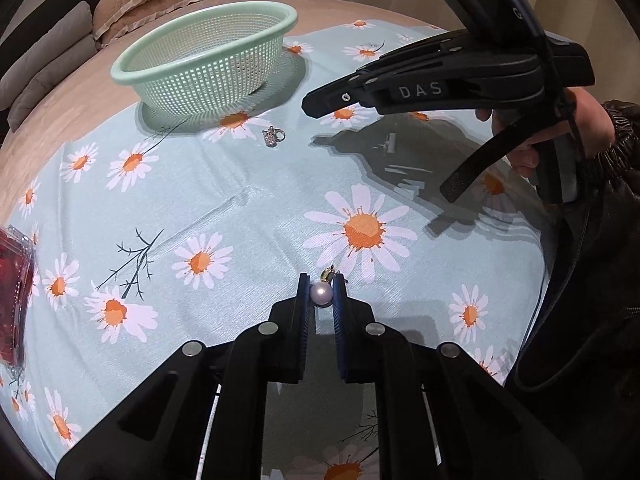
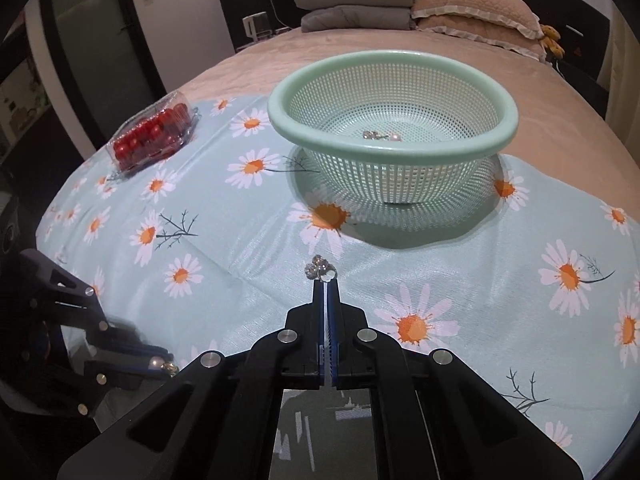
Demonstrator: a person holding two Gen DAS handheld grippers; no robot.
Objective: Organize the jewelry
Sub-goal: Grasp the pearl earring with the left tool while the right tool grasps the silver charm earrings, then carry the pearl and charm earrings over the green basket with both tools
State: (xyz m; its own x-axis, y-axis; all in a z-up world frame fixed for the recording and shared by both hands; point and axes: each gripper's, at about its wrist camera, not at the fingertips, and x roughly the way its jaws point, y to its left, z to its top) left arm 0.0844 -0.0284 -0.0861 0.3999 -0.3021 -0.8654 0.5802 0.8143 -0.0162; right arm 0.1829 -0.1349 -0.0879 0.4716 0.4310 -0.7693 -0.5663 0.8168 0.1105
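Home bedroom, made bed point(image 2: 560, 128), frilled pillows point(image 2: 476, 12), folded grey blankets point(image 2: 356, 0), dark headboard point(image 2: 256, 4)

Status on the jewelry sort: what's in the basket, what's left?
Done: a few pieces lie in the green basket. In hand: the left claw is shut on the pearl pendant; the right claw is shut at the ring, grip unclear. Left: neither is in the basket yet.

Black gripper point(image 1: 322, 296) marked "DAS", silver screws, black leather sleeve point(image 1: 592, 280).
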